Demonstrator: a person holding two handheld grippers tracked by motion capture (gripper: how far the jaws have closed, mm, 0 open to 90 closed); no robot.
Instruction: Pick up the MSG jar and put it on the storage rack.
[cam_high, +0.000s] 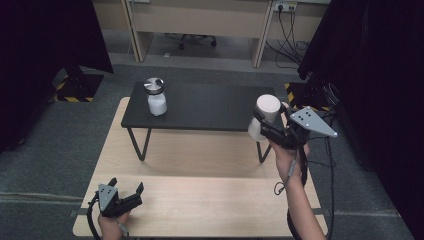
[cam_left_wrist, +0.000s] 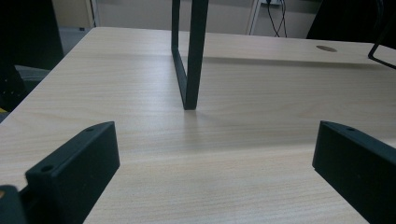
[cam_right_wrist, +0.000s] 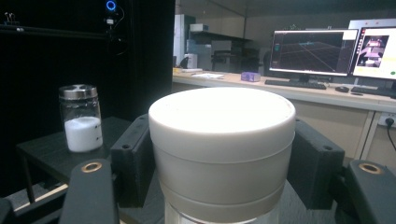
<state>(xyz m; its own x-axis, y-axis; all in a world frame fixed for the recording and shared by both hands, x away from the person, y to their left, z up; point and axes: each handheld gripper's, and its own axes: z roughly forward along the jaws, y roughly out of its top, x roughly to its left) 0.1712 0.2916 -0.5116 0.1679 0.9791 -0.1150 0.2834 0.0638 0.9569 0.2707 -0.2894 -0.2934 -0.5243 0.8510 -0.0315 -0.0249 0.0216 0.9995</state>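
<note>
Right gripper (cam_high: 264, 121): right of centre in the high view, held by the person's right hand (cam_high: 286, 159). Jaws closed on the white-lidded jar (cam_high: 265, 116), one pad pressed to each side of the lid.
White-lidded jar: held off the surface, over the right end of the black side table (cam_high: 200, 107). In the right gripper view the lid (cam_right_wrist: 222, 140) sits at centre frame between the two black jaws, upright, with a strip of clear glass visible below it at the bottom edge.
Left gripper (cam_high: 127, 187): lower left of the high view, held by the left hand (cam_high: 112, 223) low over the light wooden table (cam_high: 200, 200). Jaws open – in the left gripper view they stand wide apart at the lower corners with only bare wood between them.
Metal-lidded jar (cam_high: 156, 96): upright on the left part of the black side table, upper centre-left of the high view, well apart from both grippers. In the right gripper view (cam_right_wrist: 81, 117) it shows at the left – clear glass, silver lid, white powder filling the lower part.
Black side table: stands on the wooden table; one leg frame (cam_left_wrist: 189, 56) appears upper centre in the left gripper view.
Background: two lit monitors (cam_right_wrist: 310, 51) on a desk, upper right of the right gripper view.
</note>
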